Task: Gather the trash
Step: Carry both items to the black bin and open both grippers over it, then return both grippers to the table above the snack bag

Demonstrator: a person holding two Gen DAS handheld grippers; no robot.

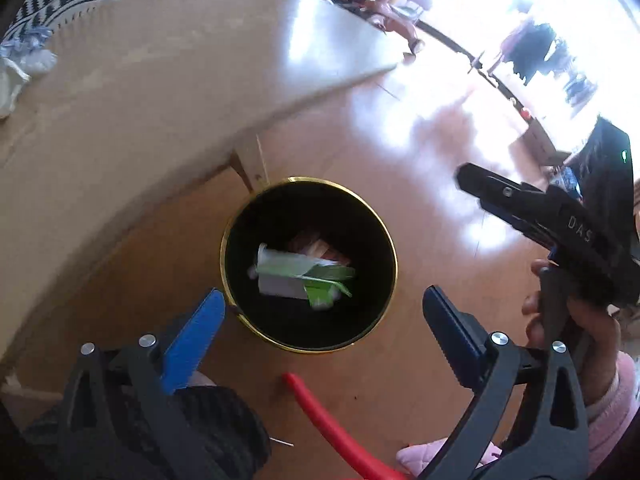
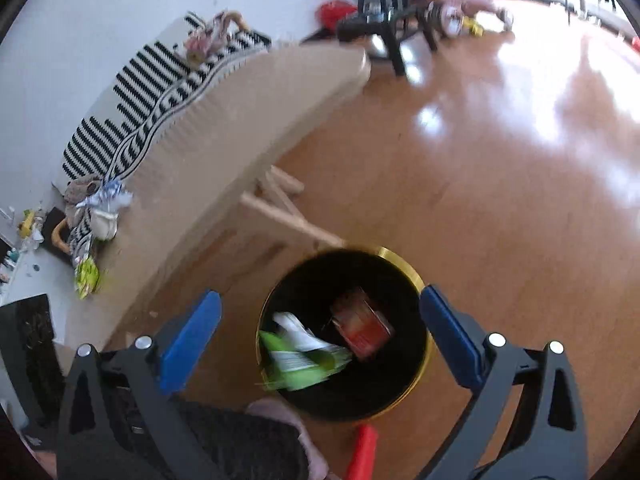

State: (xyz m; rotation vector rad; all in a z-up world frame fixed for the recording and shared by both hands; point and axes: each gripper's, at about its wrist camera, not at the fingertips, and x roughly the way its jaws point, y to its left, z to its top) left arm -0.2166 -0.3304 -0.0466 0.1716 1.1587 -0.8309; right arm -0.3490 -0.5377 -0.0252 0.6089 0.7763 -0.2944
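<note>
Black bin (image 1: 310, 334) with a gold rim stands on the wooden floor (image 1: 360, 140), just off the desk's near edge and touching or nearly touching a pale wooden desk leg (image 1: 252, 168). Inside it, seen from above: a green-and-white wrapper (image 1: 308, 274), crumpled and elongated, long axis lying roughly across the bin in the left wrist view, one end toward the desk side; beneath or beside it a red-orange carton (image 2: 362, 326), partly covered, orientation hard to fix through the blur. Left hand-held gripper (image 1: 320, 316) hangs above the bin with blue fingers (image 1: 196, 336) wide apart, nothing between them. Right hand-held gripper (image 2: 320, 314) likewise over the bin, blue fingers (image 2: 450, 336) spread, holding nothing; its black body also shows at the right of the left wrist view (image 1: 560, 236), too side-on there to judge the jaws. More litter remains on the desk (image 2: 224, 128): a yellow-green packet (image 2: 87, 278) at the near left edge, crumpled blue-white paper (image 2: 108, 200) farther back along that edge. A black-and-white striped cloth (image 2: 132, 96) runs along the desk's far edge by the wall. A red strip (image 1: 320, 420) lies on the floor just beside the bin, nearer the cameras.
</note>
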